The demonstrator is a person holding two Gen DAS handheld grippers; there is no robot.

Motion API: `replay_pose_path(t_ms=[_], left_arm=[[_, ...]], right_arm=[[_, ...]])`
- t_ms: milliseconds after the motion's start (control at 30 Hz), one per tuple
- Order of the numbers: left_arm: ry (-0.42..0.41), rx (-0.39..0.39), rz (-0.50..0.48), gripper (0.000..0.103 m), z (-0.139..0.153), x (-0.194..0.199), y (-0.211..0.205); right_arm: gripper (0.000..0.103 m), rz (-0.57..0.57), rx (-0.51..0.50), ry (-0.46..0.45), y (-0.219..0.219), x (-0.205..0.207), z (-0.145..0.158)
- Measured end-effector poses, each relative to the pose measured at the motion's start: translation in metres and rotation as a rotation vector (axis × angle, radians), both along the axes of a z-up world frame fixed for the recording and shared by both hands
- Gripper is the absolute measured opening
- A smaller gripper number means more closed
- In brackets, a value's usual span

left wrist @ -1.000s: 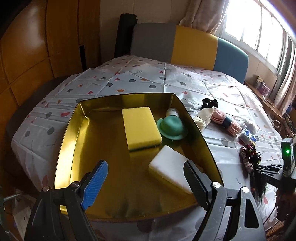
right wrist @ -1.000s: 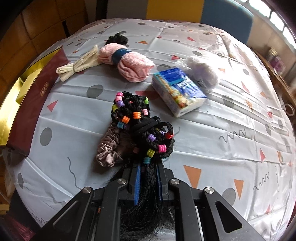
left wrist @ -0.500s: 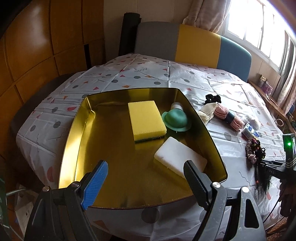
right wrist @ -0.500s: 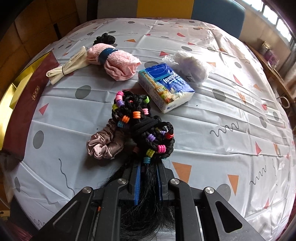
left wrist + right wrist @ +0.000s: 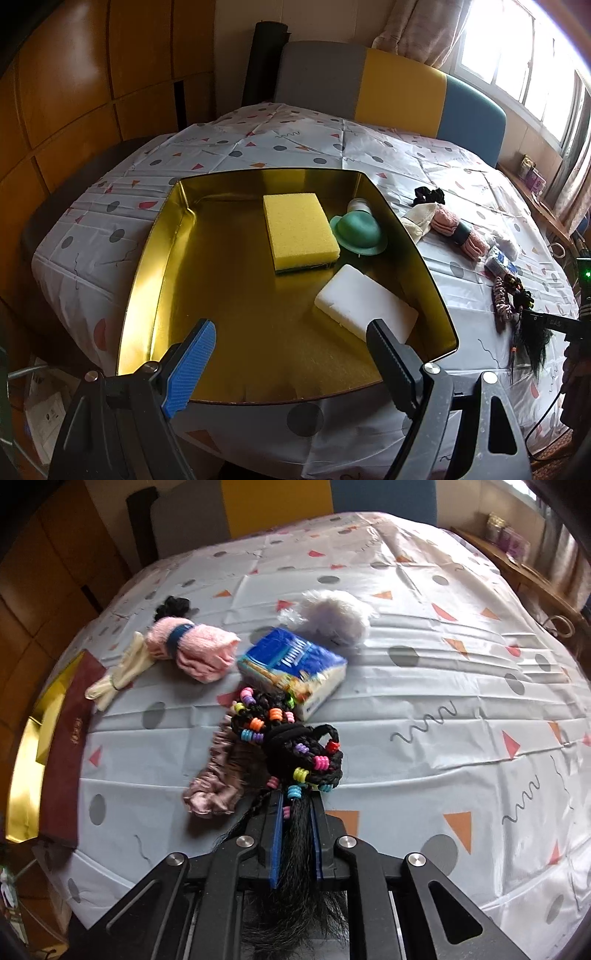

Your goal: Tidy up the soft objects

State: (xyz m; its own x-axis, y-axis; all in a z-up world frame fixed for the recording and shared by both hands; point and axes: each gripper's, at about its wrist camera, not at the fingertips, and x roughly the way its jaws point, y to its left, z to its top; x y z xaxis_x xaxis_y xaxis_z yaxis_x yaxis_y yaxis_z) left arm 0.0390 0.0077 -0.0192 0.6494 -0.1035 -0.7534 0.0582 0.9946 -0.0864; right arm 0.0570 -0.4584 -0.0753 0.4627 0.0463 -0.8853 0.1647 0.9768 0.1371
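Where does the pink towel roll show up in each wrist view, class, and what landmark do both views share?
Left wrist: pink towel roll lies at middle right, just right of the gold tray.
Right wrist: it lies at upper left, beside the tissue pack.
Shared landmark: the black scrunchie just beyond it.

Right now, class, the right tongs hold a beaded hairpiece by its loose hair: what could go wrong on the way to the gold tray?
1. The hairpiece may slip from the right tongs.
2. Its braids overlap the pink scrunchie, which might drag along.
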Motion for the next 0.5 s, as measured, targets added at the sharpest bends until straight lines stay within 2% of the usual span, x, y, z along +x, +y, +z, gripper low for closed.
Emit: replay_pose_path(t_ms=[133,233,300,333,433,500], left_arm=[[0.009,0.004,-0.019,0.085,-0.003,-0.001,-0.006],[0.014,0.004,-0.032,0.085,-0.006,-0.001,-0.011],[0.015,0.001,-0.04,0.085,-0.007,-0.001,-0.013],[0.016,0.001,-0.042,0.085,-0.008,-0.001,-0.014],[0.02,-0.002,-0.044,0.085,-0.01,-0.001,-0.014],[0.021,-0.002,-0.043,0.085,-0.01,-0.001,-0.014]], right_arm=[[0.014,-0.013,-0.044,0.052,-0.002,0.003,-0.009],[0.03,-0.017,-0.037,0.046,-0.004,0.004,-0.009],[0.055,-0.018,-0.056,0.041,-0.003,0.006,-0.009],[0.06,-0.016,-0.073,0.041,-0.001,0.01,-0.011],[0.068,0.006,-0.151,0.037,0.008,0.018,-0.013],[0.069,0.004,-0.174,0.024,0.01,0.018,-0.013]])
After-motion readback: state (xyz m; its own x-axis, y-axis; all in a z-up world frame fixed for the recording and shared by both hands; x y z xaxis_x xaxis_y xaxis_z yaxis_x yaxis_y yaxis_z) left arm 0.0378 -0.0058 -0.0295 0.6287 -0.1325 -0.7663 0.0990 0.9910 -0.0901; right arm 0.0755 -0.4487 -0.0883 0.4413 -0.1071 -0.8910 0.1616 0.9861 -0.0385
